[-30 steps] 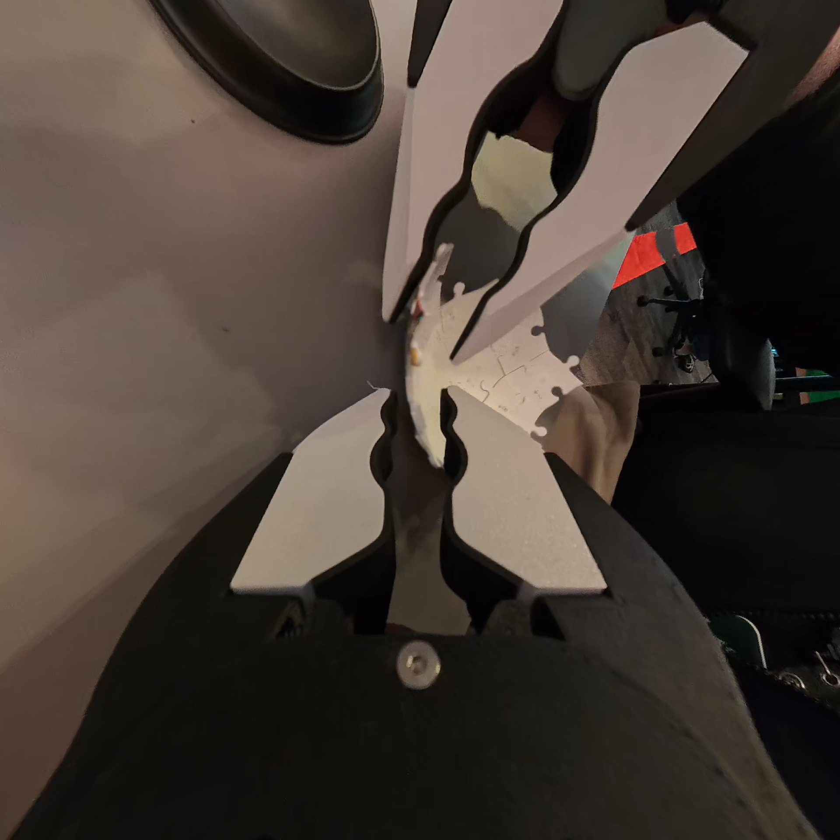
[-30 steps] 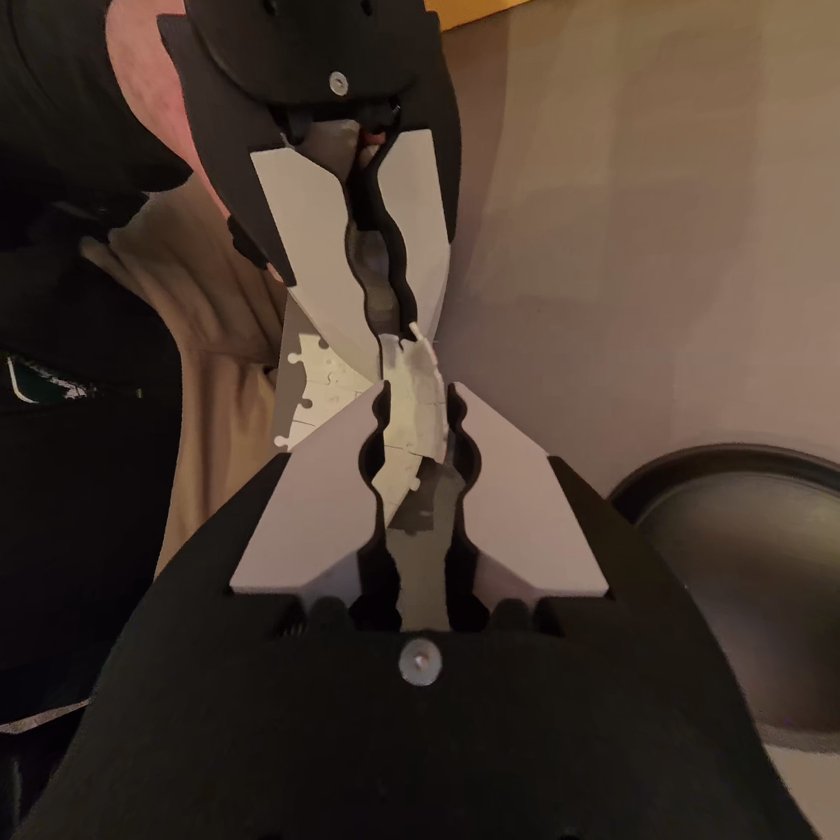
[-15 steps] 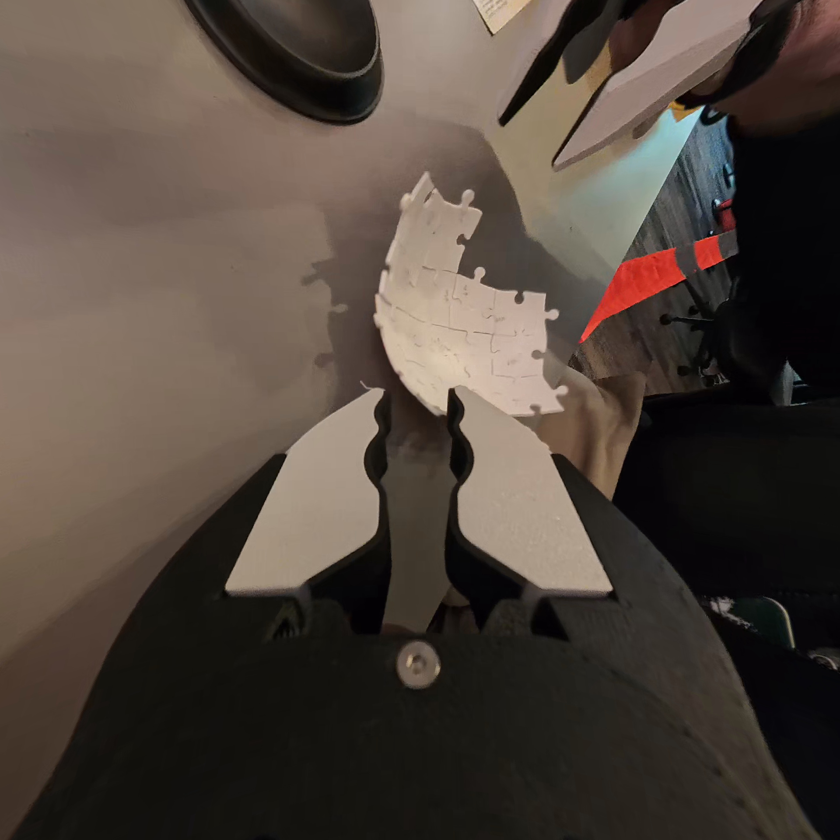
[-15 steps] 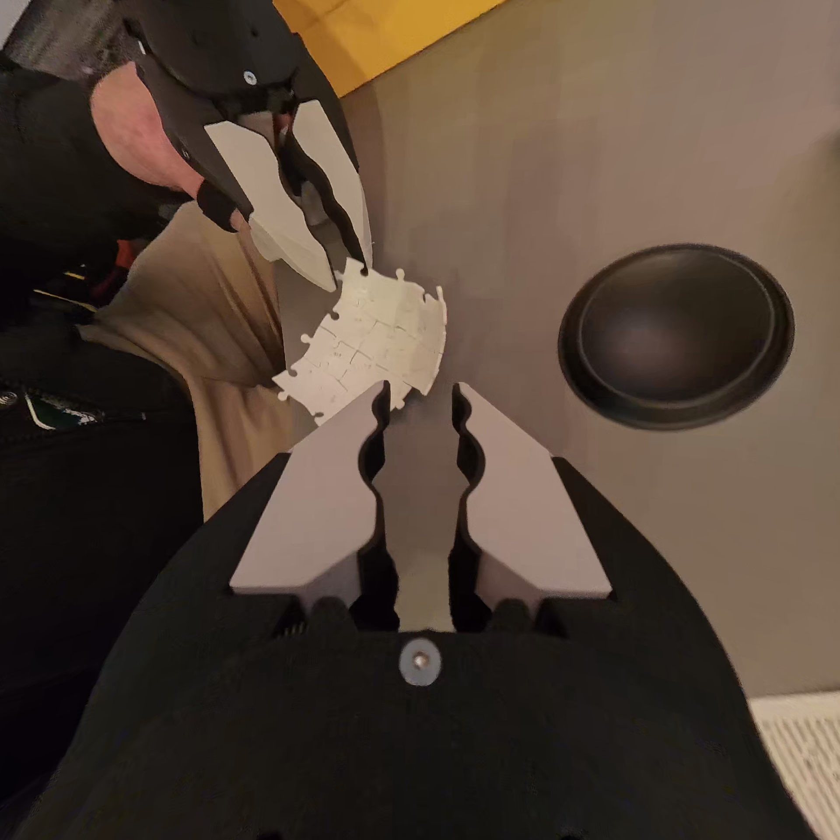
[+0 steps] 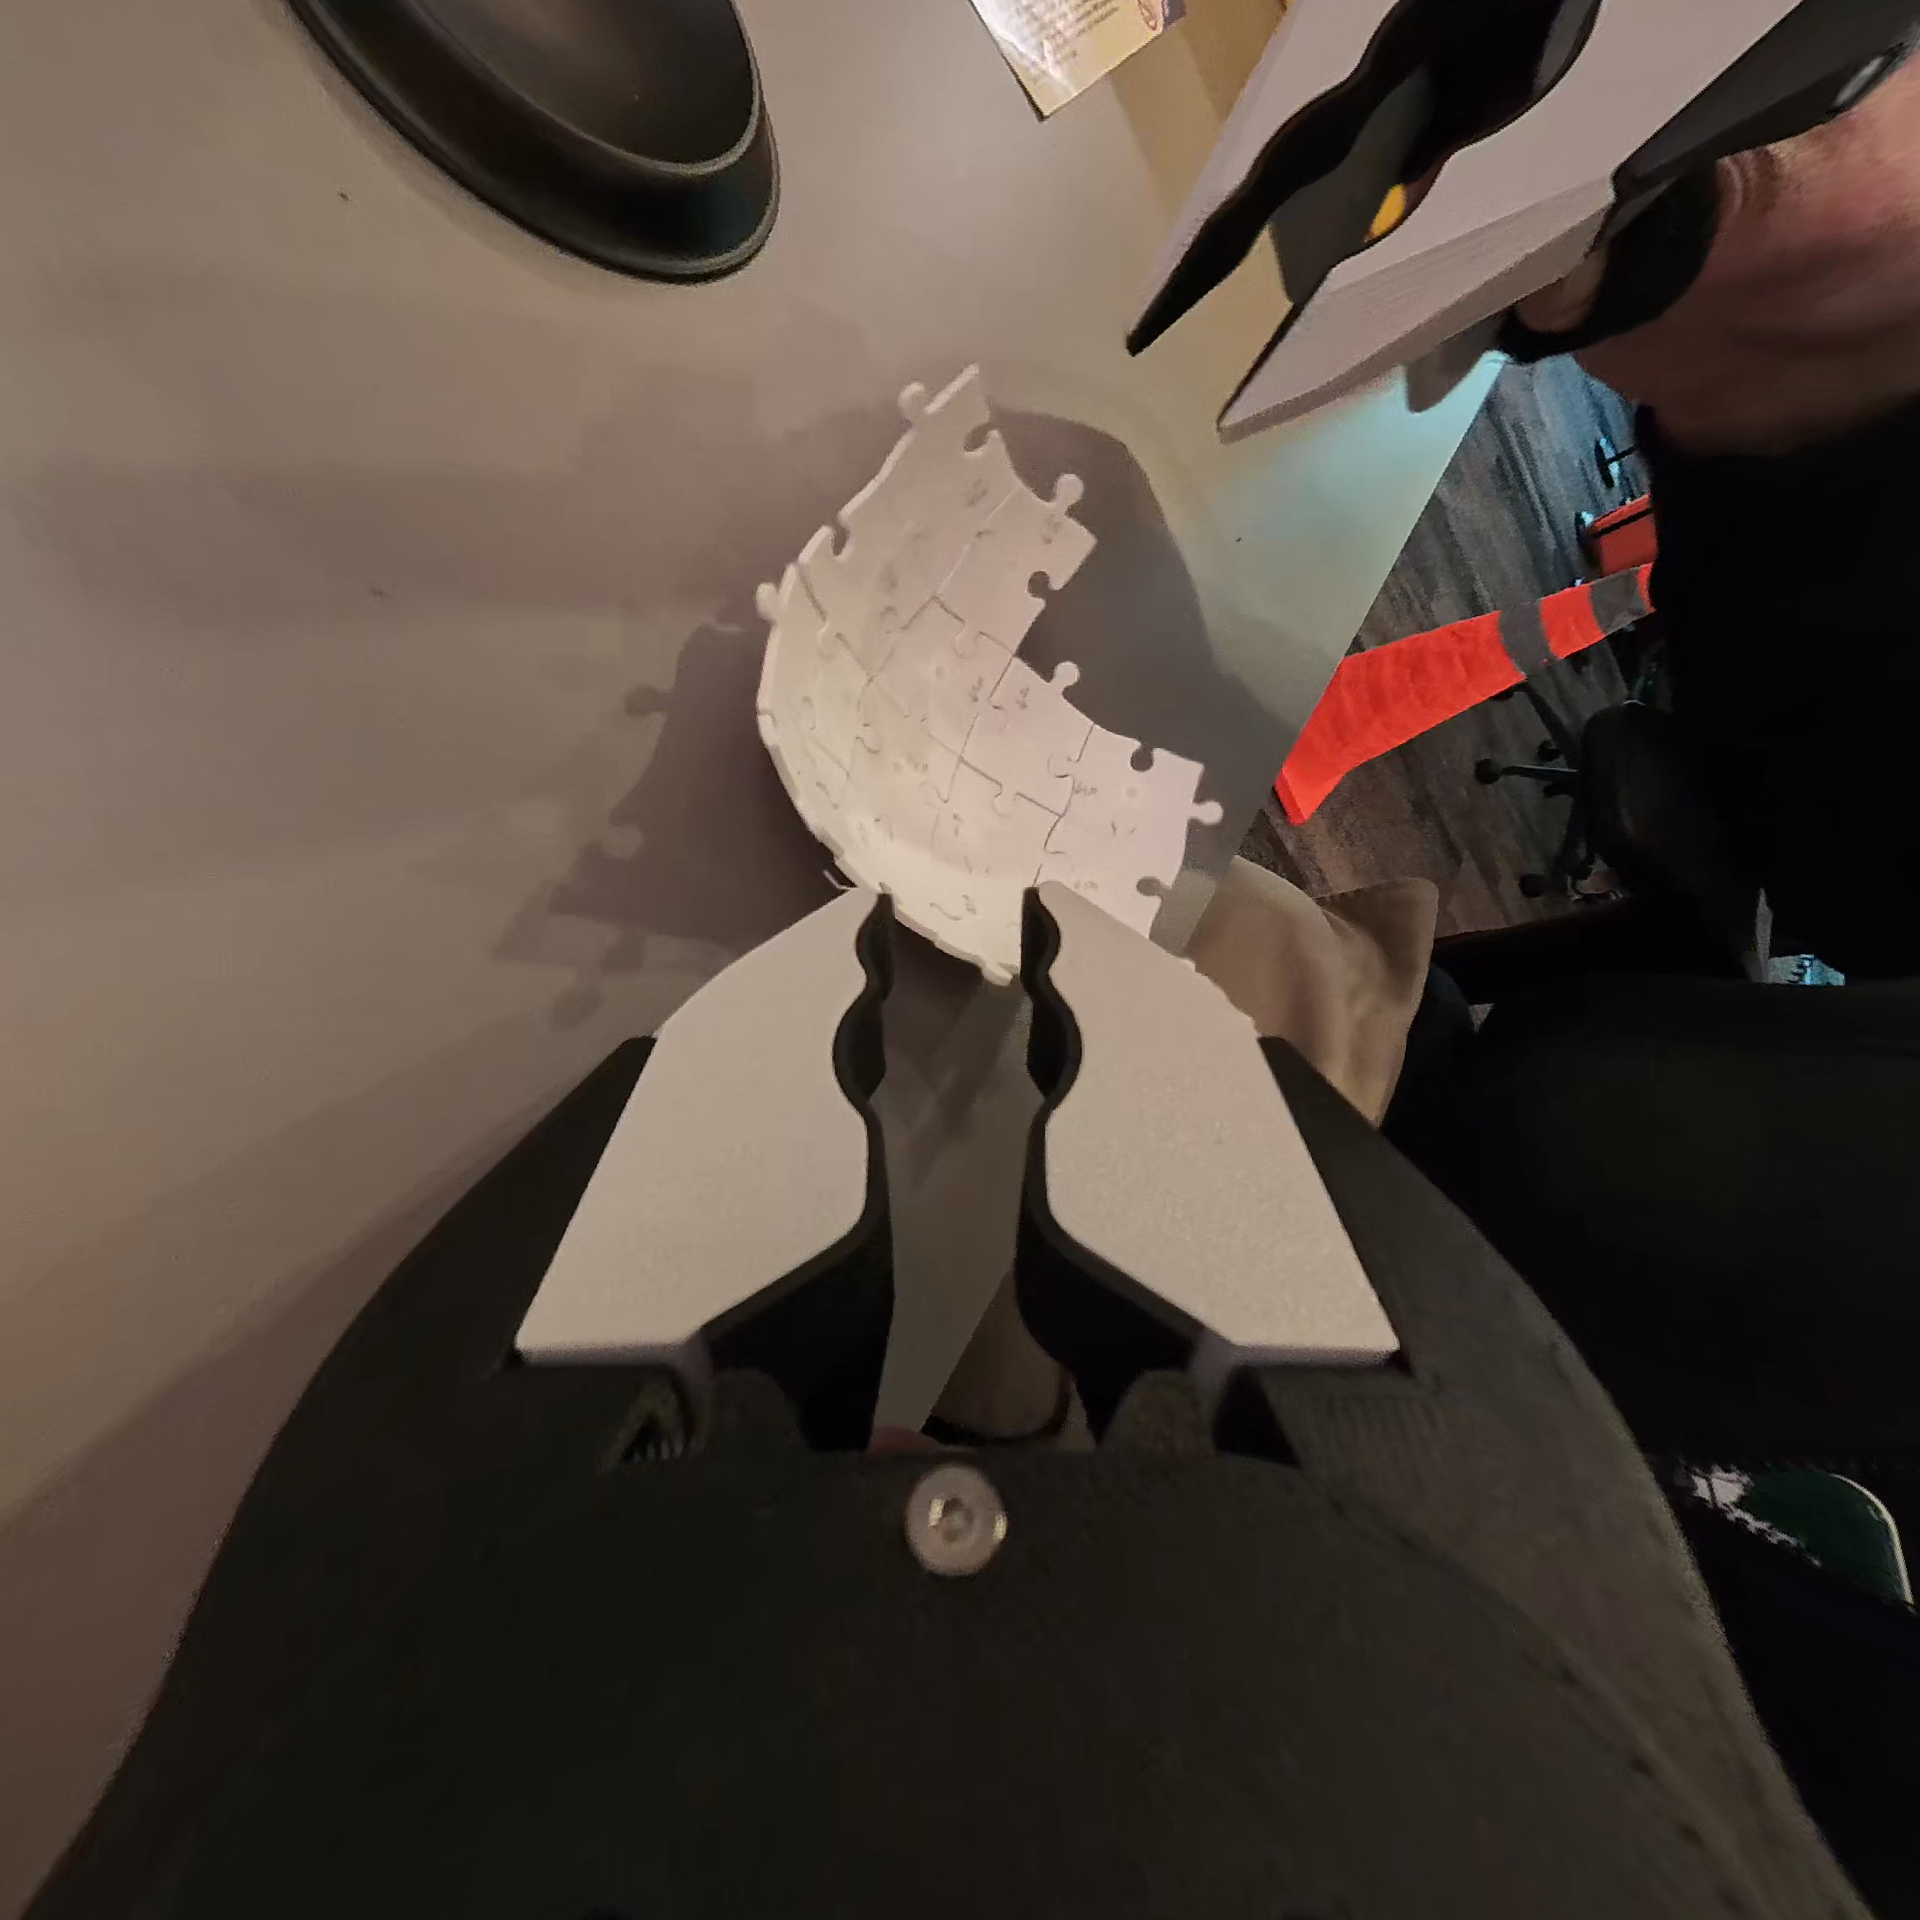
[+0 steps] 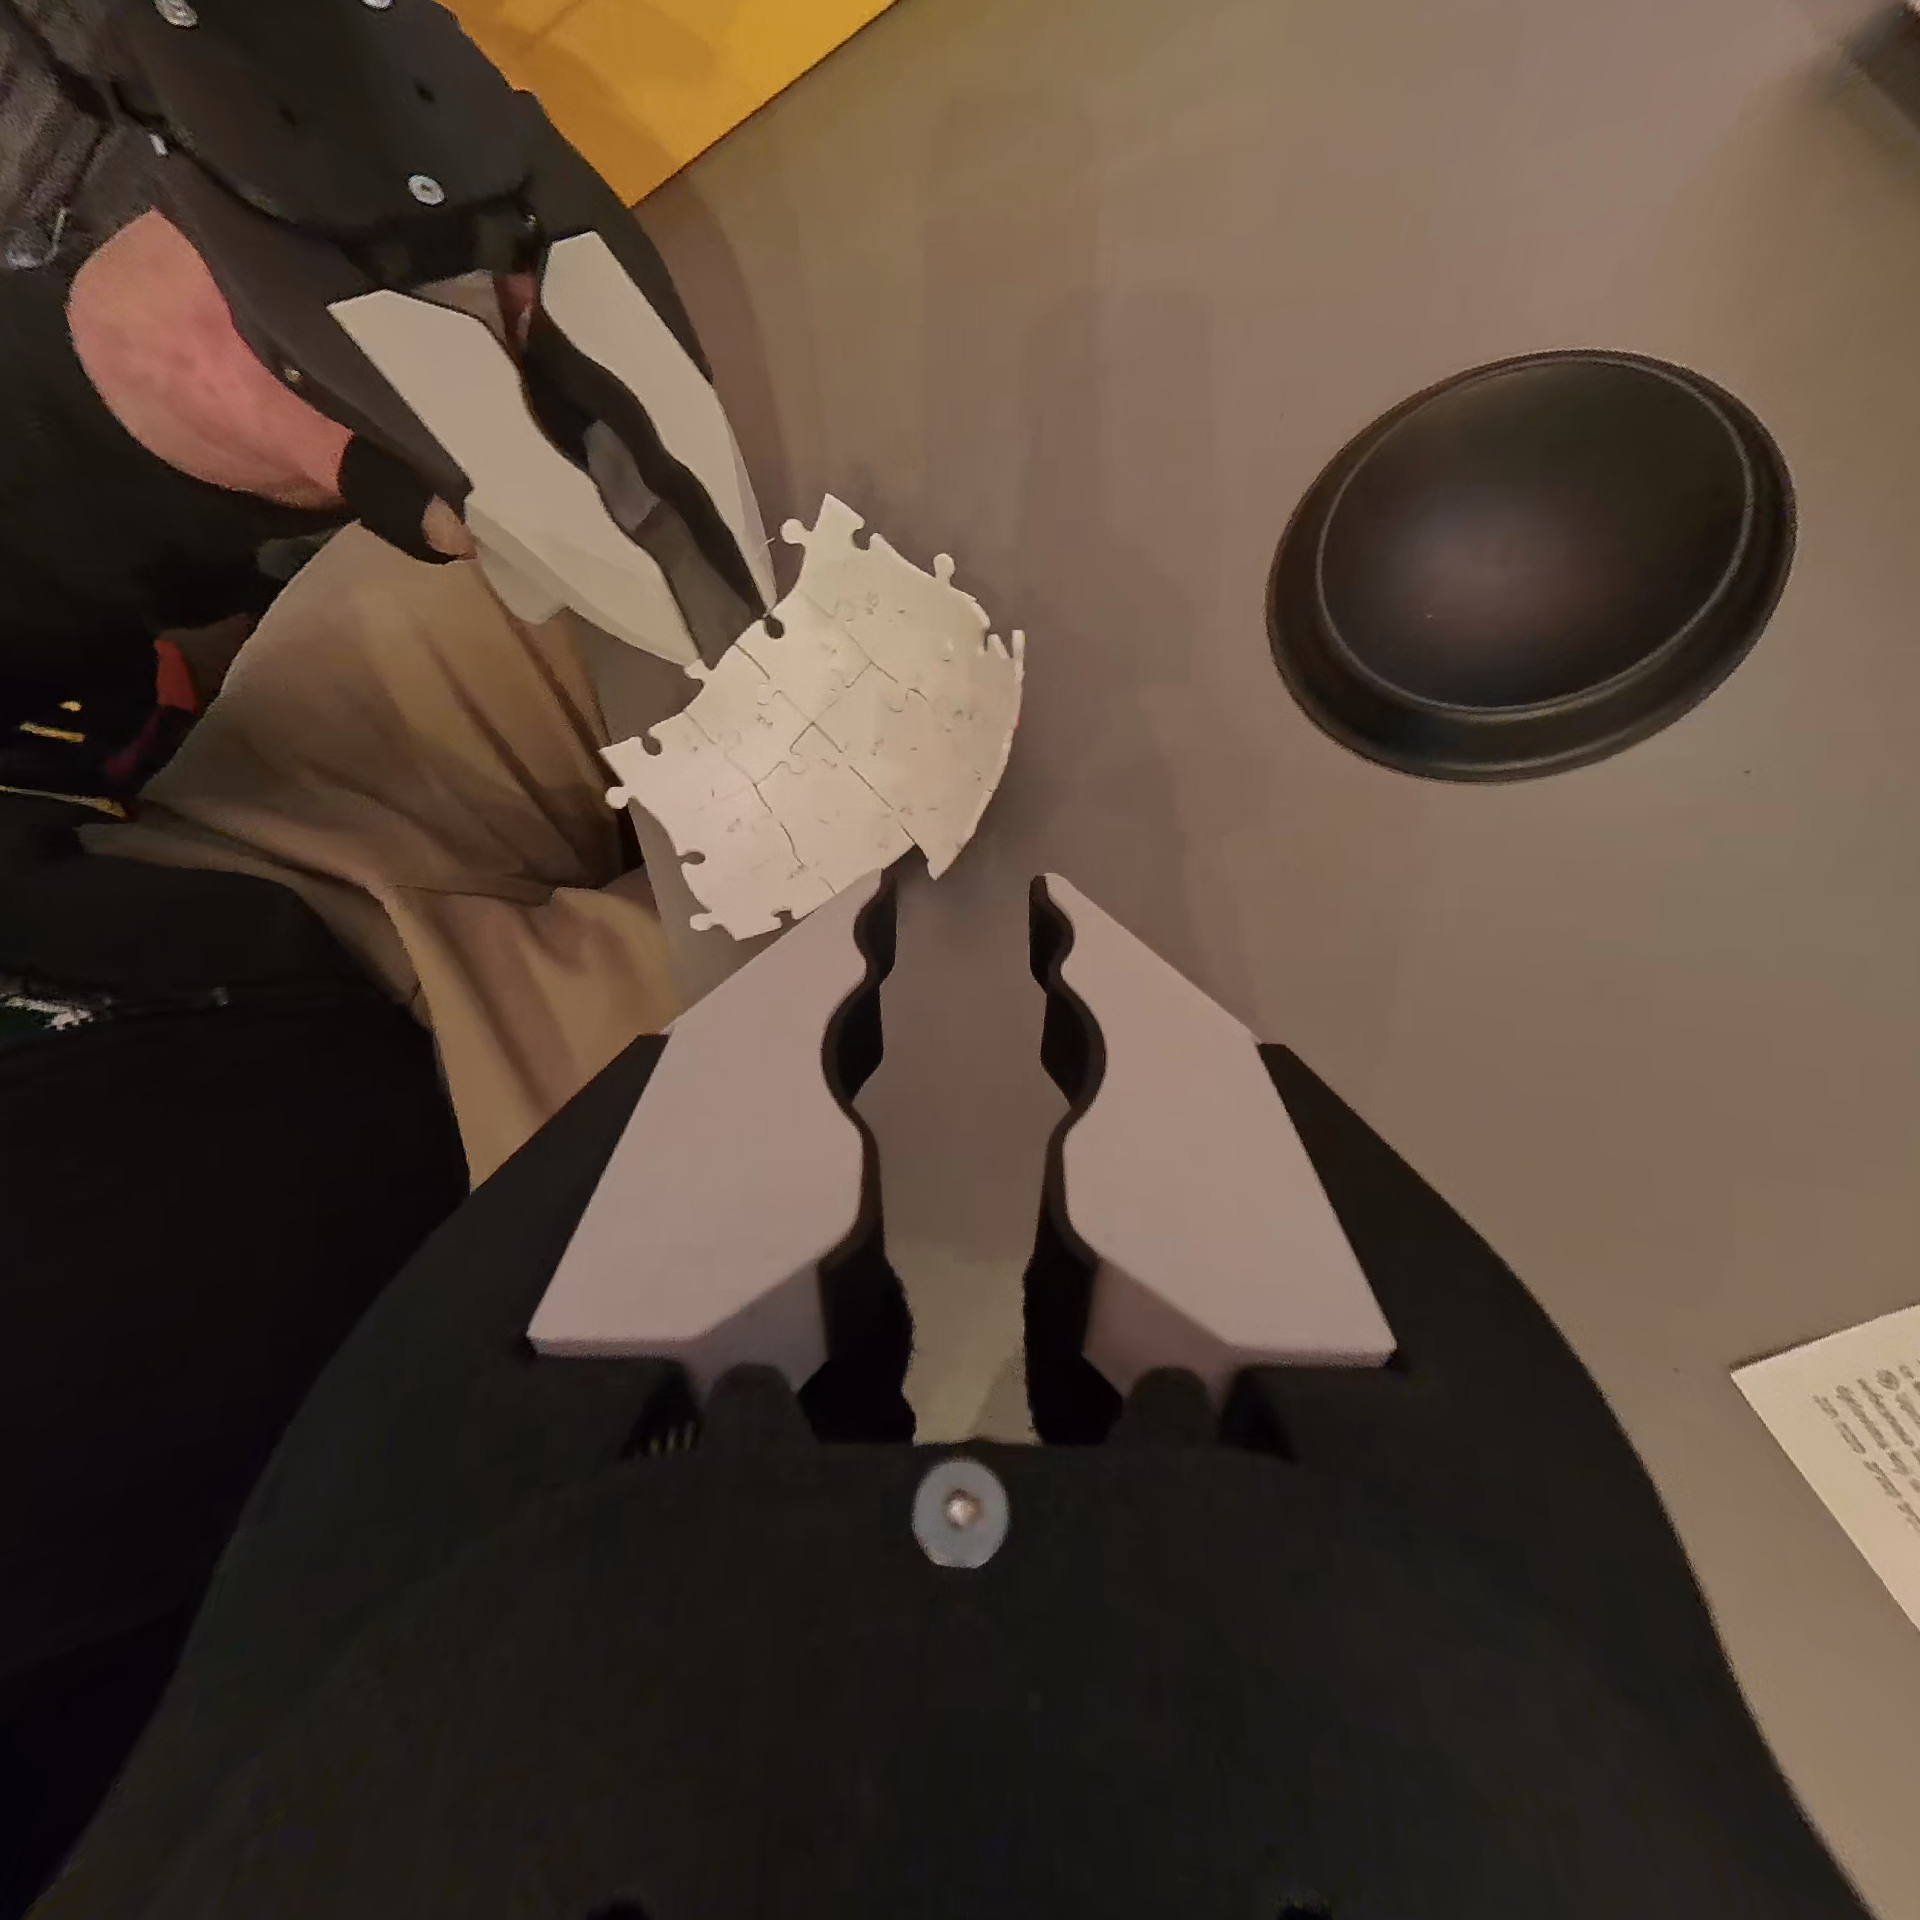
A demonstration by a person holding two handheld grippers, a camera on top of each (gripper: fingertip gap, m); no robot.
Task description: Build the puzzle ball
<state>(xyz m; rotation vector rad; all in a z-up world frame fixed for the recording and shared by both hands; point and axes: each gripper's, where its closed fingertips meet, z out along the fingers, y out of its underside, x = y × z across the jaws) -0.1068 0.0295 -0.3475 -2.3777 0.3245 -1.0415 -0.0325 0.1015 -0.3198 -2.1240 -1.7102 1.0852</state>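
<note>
A curved white section of the puzzle ball (image 5: pixel 935 727), made of several joined pieces, is held above the grey table. My left gripper (image 5: pixel 951 914) is shut on its lower edge; the right wrist view shows this gripper (image 6: pixel 738 634) pinching the section (image 6: pixel 831 727) at its upper left rim. My right gripper (image 6: pixel 961 894) is empty, its jaws a narrow gap apart, just below and right of the section without touching it. In the left wrist view it (image 5: pixel 1179 384) hangs at the upper right, away from the section.
A black round dish (image 6: pixel 1538 561) sits upside down on the table (image 6: pixel 1351 987), also seen in the left wrist view (image 5: pixel 582 125). A printed paper sheet (image 6: pixel 1849 1455) lies at the right edge. The table edge and the person's tan trousers (image 6: pixel 395 748) are to the left. The tips of one gripper are about 11 cm away from the tips of the other.
My right gripper let go of the puzzle section and drew back and away from it. My left gripper kept its hold and the section now shows whole.
</note>
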